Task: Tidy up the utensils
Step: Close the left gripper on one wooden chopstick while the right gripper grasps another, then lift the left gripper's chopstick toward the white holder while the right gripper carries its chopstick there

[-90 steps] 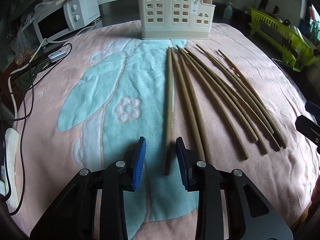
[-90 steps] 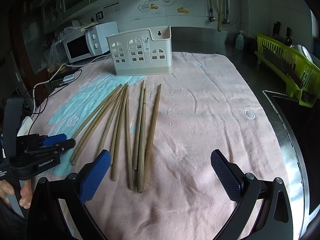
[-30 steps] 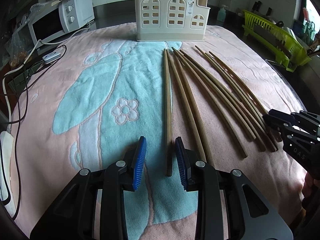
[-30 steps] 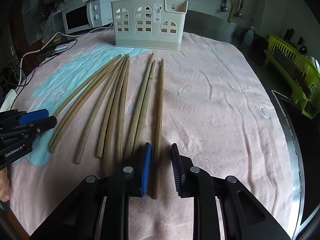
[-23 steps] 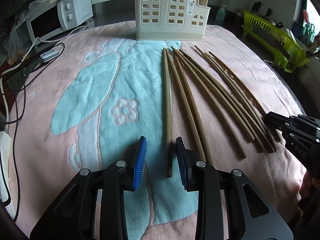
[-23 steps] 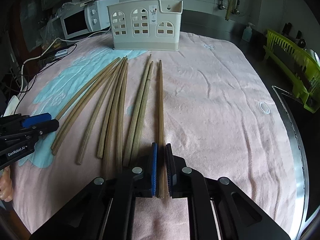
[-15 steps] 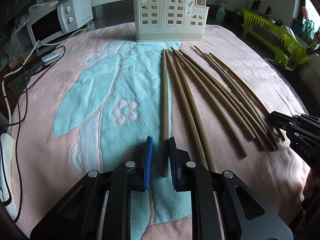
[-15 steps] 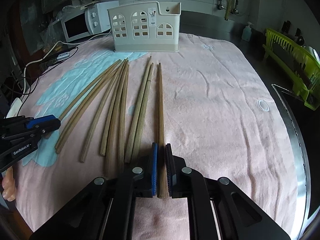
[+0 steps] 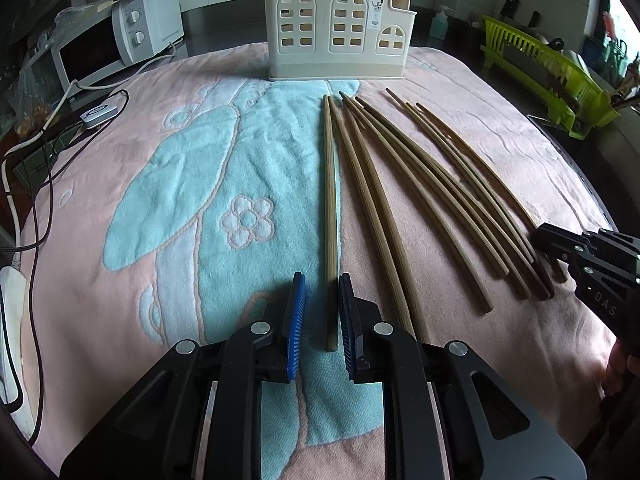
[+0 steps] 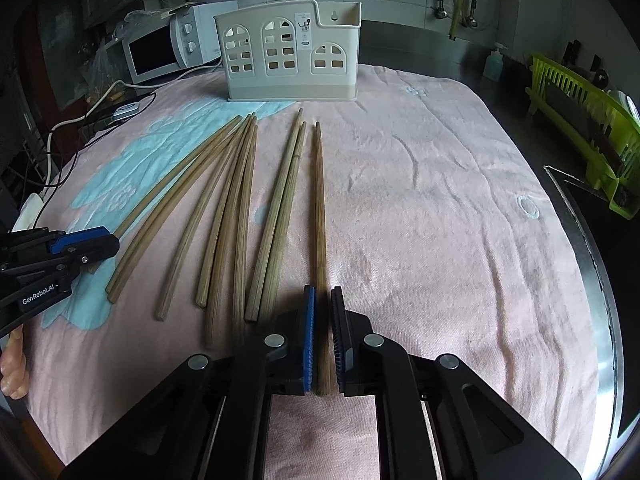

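Several long wooden chopsticks lie side by side on a pink and blue towel. A cream utensil holder stands at the towel's far edge; it also shows in the right wrist view. My left gripper straddles the near end of the leftmost chopstick, its blue pads close on either side with small gaps. My right gripper is shut on the near end of the rightmost chopstick, which still lies on the towel.
A white microwave and cables are at the left. A green dish rack stands at the right on the steel counter. The towel has open room to the right of the chopsticks.
My right gripper came down from wide open and closed on the rightmost chopstick. My left gripper's jaws narrowed around the leftmost chopstick, then eased slightly apart.
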### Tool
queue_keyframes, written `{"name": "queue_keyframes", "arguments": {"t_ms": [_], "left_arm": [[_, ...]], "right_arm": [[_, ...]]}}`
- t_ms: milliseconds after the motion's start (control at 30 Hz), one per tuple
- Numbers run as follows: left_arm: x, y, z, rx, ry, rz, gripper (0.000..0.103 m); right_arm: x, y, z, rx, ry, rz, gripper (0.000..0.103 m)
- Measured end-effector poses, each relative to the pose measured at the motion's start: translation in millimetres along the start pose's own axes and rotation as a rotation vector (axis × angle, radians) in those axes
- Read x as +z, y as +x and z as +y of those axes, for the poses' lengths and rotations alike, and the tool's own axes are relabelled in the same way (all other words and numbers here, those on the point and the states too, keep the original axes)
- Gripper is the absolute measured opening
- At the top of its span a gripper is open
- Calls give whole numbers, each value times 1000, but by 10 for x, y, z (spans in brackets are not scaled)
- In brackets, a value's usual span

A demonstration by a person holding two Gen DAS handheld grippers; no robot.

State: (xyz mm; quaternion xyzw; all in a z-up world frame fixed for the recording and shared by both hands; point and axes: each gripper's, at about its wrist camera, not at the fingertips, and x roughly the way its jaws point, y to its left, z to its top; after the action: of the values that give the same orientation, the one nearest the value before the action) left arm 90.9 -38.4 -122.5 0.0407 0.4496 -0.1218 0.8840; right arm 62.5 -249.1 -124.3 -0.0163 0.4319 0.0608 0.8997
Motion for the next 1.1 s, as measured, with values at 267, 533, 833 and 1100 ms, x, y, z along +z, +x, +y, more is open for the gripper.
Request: {"name": "queue_keyframes", "arguments": {"t_ms": [267,533,833,1100], "left_arm": [[-2,-75,0,-25,-5,-25,5],[77,-414,5,-47,-21,-129,5],[234,-852,19,-62,-35,-293,5],[422,-1015,40,-113,-57,-374,5]], "right_arm": [[46,-212,-2,-5,-8,-57,7],[170,-548,-13,12,2,-150,7],[414,-890,67,37,-29,-257,7],[595,-993,80,59,-37,-304,7]]}}
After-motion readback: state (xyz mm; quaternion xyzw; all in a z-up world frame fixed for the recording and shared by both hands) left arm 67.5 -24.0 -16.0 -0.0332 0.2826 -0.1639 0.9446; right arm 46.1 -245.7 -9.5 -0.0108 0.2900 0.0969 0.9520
